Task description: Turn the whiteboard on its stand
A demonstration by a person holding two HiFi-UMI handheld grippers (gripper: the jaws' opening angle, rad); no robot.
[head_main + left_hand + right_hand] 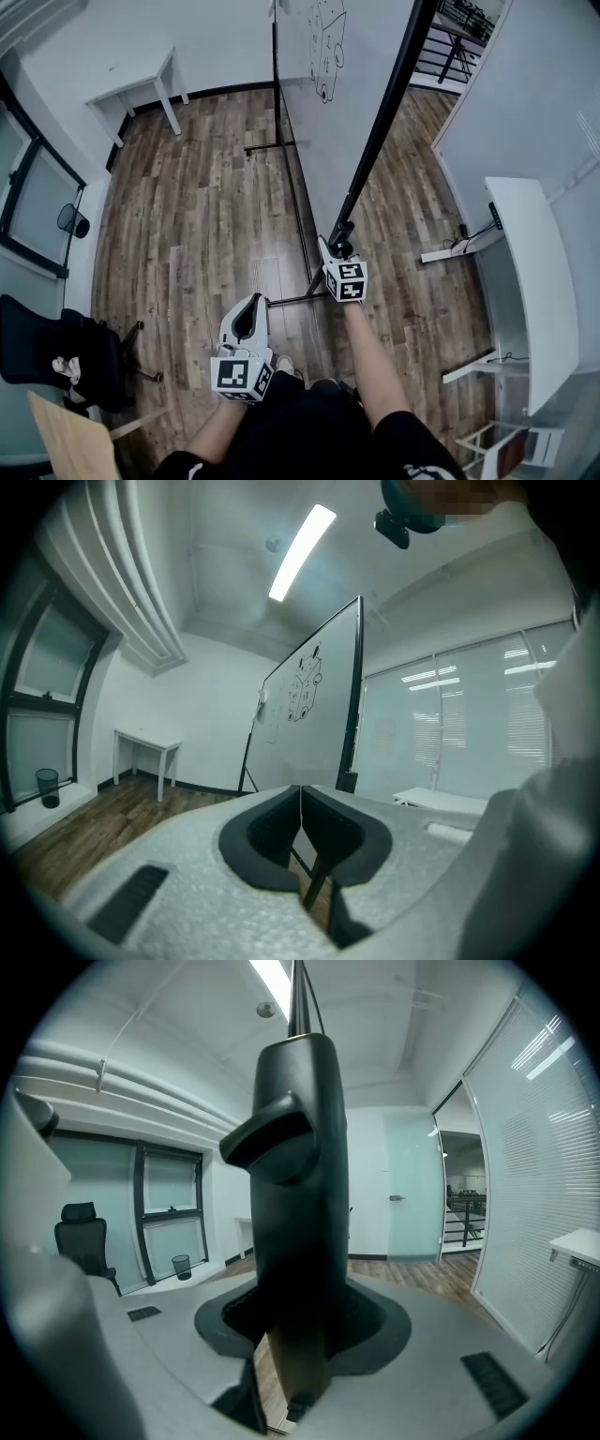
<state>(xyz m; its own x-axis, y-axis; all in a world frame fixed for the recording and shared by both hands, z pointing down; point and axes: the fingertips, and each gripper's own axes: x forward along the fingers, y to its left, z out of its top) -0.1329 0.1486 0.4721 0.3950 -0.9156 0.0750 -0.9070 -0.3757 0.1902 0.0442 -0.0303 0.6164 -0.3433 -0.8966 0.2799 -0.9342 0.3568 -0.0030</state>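
The whiteboard (347, 84) with black drawings stands ahead of me on its black stand (292, 197), its black frame edge (389, 112) running down toward me. My right gripper (337, 251) is shut on the lower end of that frame. In the right gripper view the dark frame bar (295, 1194) fills the gap between the jaws of the right gripper (300, 1335). My left gripper (249, 314) hangs lower and nearer to me, apart from the board, shut with nothing in it. Beyond the left gripper (300, 803), the left gripper view shows the whiteboard (305, 714) upright.
A small white table (141, 80) stands at the far wall. A white desk (530, 272) runs along the right side. At the left are a black office chair (56, 352), a waste bin (73, 220) and a wooden panel (70, 441). The floor is wood planks.
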